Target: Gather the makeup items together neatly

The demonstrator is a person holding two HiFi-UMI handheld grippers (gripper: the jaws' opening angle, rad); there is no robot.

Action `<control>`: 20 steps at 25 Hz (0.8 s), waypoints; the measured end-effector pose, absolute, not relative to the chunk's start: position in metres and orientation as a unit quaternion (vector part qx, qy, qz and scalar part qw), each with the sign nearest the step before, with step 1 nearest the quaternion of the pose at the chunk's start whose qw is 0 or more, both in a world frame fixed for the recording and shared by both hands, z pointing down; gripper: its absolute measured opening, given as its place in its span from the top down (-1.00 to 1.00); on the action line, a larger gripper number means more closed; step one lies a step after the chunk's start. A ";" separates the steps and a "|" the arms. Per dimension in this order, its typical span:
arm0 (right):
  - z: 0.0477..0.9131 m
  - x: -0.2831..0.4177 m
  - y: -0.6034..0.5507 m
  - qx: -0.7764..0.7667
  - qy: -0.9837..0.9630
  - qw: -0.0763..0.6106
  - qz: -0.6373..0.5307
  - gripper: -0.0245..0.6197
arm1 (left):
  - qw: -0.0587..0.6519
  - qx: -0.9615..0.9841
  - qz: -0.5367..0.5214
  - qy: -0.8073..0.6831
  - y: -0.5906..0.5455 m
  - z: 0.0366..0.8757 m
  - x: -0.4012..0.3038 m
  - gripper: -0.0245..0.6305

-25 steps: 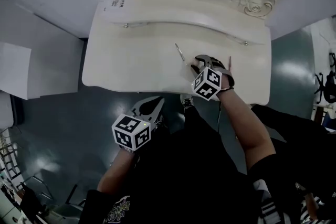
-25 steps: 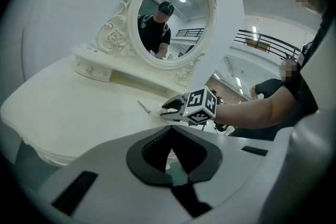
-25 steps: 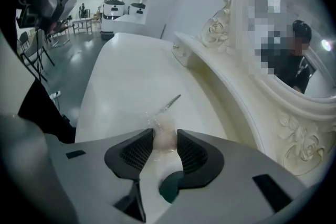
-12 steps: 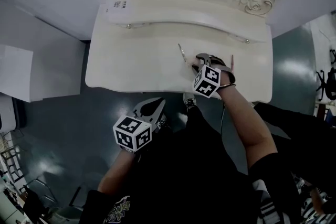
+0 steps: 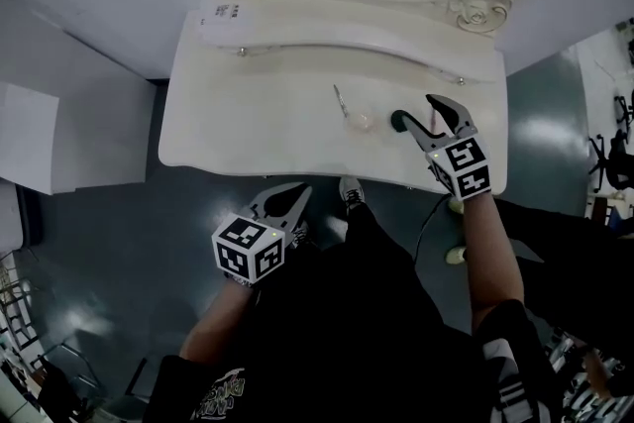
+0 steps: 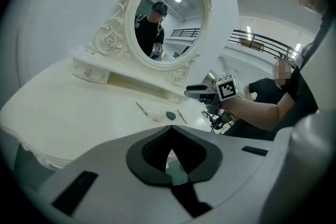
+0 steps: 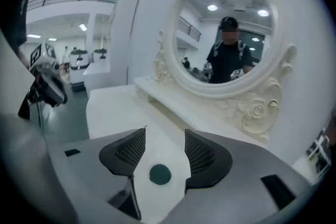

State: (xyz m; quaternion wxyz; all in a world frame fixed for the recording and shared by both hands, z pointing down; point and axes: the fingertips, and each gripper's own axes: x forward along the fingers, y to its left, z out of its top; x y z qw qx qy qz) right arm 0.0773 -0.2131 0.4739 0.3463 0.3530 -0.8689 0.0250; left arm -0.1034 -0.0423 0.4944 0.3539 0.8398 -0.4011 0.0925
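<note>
Makeup disc (image 7: 160,174), dark green, lies flat on the vanity top (image 5: 248,114) between the right gripper's (image 7: 164,136) opening jaws, pads clear of it. Just left sits a pale small item (image 5: 362,121), then a slim tool (image 5: 340,100), long axis roughly near-to-far. Off the near edge the left gripper (image 6: 169,134) hangs, jaws together, empty; the right one is nearer.
</note>
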 end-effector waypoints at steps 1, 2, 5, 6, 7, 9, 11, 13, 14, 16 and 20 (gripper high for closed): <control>0.461 0.089 -0.219 0.377 -0.870 0.317 0.036 0.15 | 0.353 0.841 0.092 -0.399 -0.042 0.494 -0.103 0.90; 0.449 0.098 -0.223 0.396 -0.869 0.295 0.043 0.15 | 0.352 0.843 0.091 -0.396 -0.043 0.493 -0.102 0.90; 0.430 0.109 -0.231 0.423 -0.863 0.272 0.040 0.16 | 0.347 0.849 0.090 -0.389 -0.044 0.489 -0.097 0.90; 0.428 0.107 -0.232 0.422 -0.864 0.272 0.037 0.16 | 0.345 0.850 0.089 -0.387 -0.044 0.488 -0.096 0.90; 0.427 0.102 -0.231 0.417 -0.866 0.274 0.036 0.16 | 0.344 0.851 0.088 -0.386 -0.045 0.486 -0.094 0.90; 0.434 0.086 -0.228 0.397 -0.872 0.284 0.042 0.18 | 0.342 0.853 0.087 -0.385 -0.044 0.484 -0.093 0.90; 0.452 0.062 -0.226 0.364 -0.878 0.302 0.068 0.31 | 0.342 0.853 0.086 -0.386 -0.043 0.484 -0.093 0.90; 0.479 0.030 -0.227 0.315 -0.883 0.327 0.116 0.46 | 0.344 0.851 0.085 -0.389 -0.042 0.485 -0.095 0.90; 0.496 0.013 -0.227 0.286 -0.883 0.344 0.145 0.46 | 0.345 0.849 0.085 -0.390 -0.041 0.486 -0.096 0.90; 0.533 -0.016 -0.229 0.232 -0.867 0.391 0.204 0.46 | 0.348 0.846 0.083 -0.395 -0.039 0.487 -0.098 0.90; 0.590 -0.040 -0.237 0.176 -0.808 0.510 0.237 0.46 | 0.357 0.833 0.073 -0.417 -0.035 0.490 -0.110 0.90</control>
